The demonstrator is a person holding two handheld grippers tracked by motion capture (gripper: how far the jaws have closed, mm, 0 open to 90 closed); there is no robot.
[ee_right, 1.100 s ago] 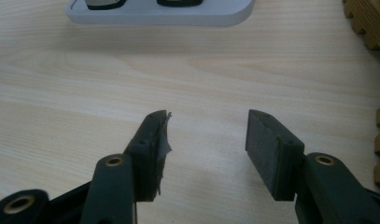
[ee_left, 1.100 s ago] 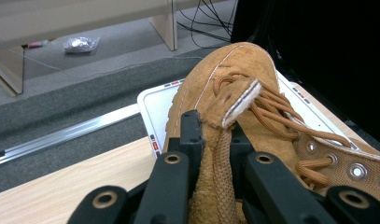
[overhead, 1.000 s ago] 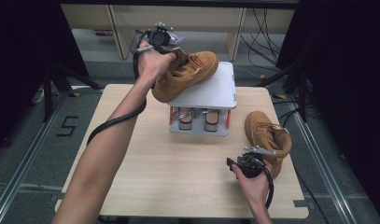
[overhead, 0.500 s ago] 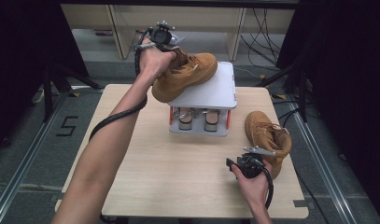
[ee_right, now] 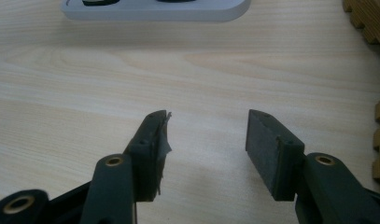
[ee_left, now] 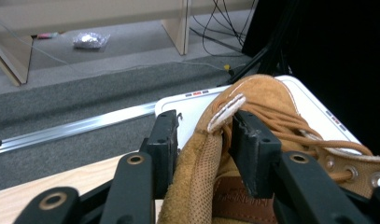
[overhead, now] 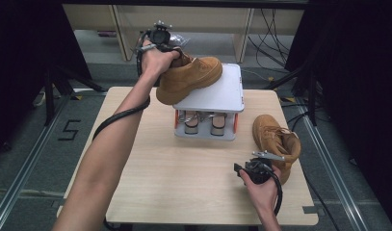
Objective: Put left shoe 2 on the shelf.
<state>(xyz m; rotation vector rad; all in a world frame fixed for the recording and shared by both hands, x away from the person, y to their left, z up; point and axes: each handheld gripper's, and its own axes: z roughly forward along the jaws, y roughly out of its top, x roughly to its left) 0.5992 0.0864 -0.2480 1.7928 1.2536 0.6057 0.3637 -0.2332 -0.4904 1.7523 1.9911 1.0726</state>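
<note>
While the left claw (overhead: 170, 48) sits at the heel collar of the first boot (overhead: 191, 77), its jaws have just been opening; in the left gripper view the collar (ee_left: 201, 154) is seen between the pads, which appear to have let go, though a light touch on one side cannot be ruled out. That boot is placed on the top of the white rack (overhead: 222, 94), toe toward the far right corner, heel overhanging the rack's left edge. This part of the job is judged nearly done: boot set down, grip being released.

A second boot (overhead: 275, 142) is left on the counter (overhead: 184, 178), right of the rack and just beyond the right claw (overhead: 261, 161). The right claw is held spread with nothing between the pads, low over bare wood in the right gripper view (ee_right: 204, 140), the boot's sole edge (ee_right: 372, 16) just to its right.

What is left, as judged: left claw to be drawn clear, second boot to be picked up and put on the rack. Two other shoes (overhead: 203, 122) are seen on the rack's lower level.
</note>
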